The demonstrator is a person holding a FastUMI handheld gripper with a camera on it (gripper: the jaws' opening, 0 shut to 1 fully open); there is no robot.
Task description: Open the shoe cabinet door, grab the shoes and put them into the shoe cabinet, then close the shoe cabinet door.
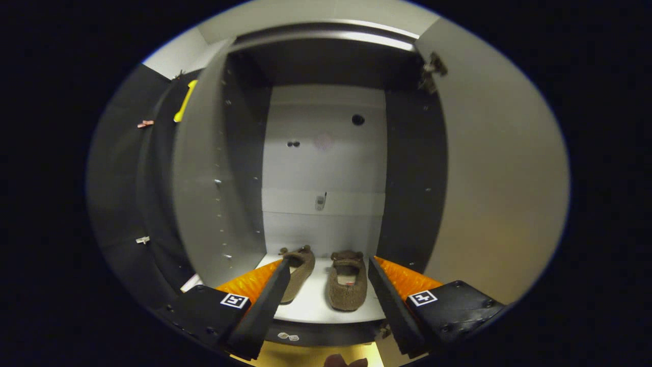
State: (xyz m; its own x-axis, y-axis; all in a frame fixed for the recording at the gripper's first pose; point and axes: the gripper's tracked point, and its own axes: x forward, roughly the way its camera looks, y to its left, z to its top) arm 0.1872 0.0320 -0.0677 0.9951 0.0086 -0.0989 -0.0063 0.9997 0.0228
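Observation:
The shoe cabinet point(326, 168) stands open ahead of me, its door point(499, 178) swung out to the right. Two brown fuzzy slippers rest side by side on the white bottom shelf point(316, 306): the left slipper point(300, 270) lies partly behind my left finger, the right slipper point(348, 285) sits between the fingers. My gripper point(330, 285) is open, its fingers spread wide just in front of the shelf, and it holds nothing.
The cabinet's left side panel point(204, 178) angles toward me. Its dark inner walls and pale back panel point(326, 153) rise above the slippers. A wooden floor strip point(305, 354) shows below the shelf edge. A yellow item point(184, 102) hangs on the dark wall at left.

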